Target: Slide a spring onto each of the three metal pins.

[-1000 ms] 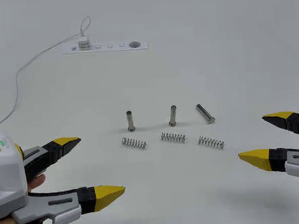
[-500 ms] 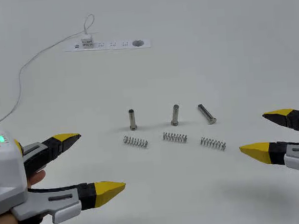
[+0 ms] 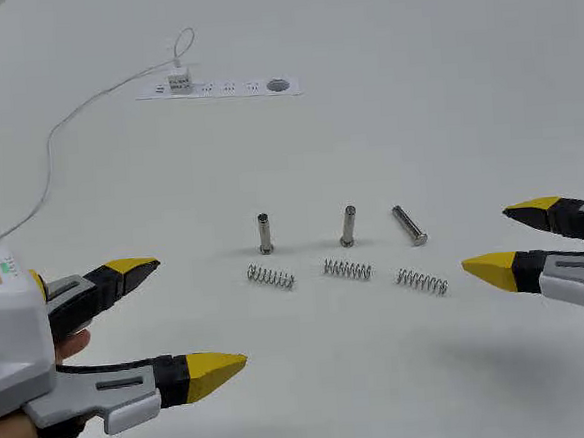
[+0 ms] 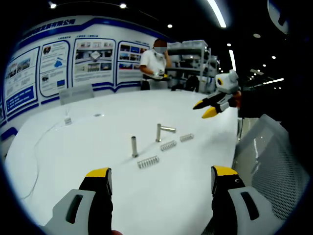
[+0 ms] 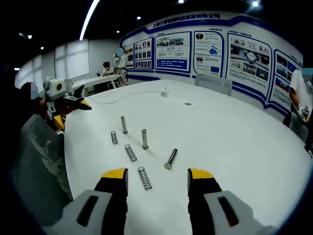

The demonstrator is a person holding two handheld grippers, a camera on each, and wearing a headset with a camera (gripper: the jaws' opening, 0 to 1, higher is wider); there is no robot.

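Spread and empty: left gripper (image 3: 199, 311) and right gripper (image 3: 484, 238)
Three springs (image 3: 348, 269) lie in a row just beside the pins (image 3: 348, 225), between the grippers, touching neither

The desk (image 3: 465, 117) carries three metal pins (image 3: 264, 233) (image 3: 349, 225) (image 3: 409, 225), two upright and one lying. There are three springs (image 3: 271, 276) (image 3: 348, 268) (image 3: 421, 281). There is one power strip (image 3: 219, 87), one plug (image 3: 177, 83) and one cable (image 3: 65, 125). Two grippers show: the left gripper (image 3: 199, 311) and the right gripper (image 3: 486, 237).
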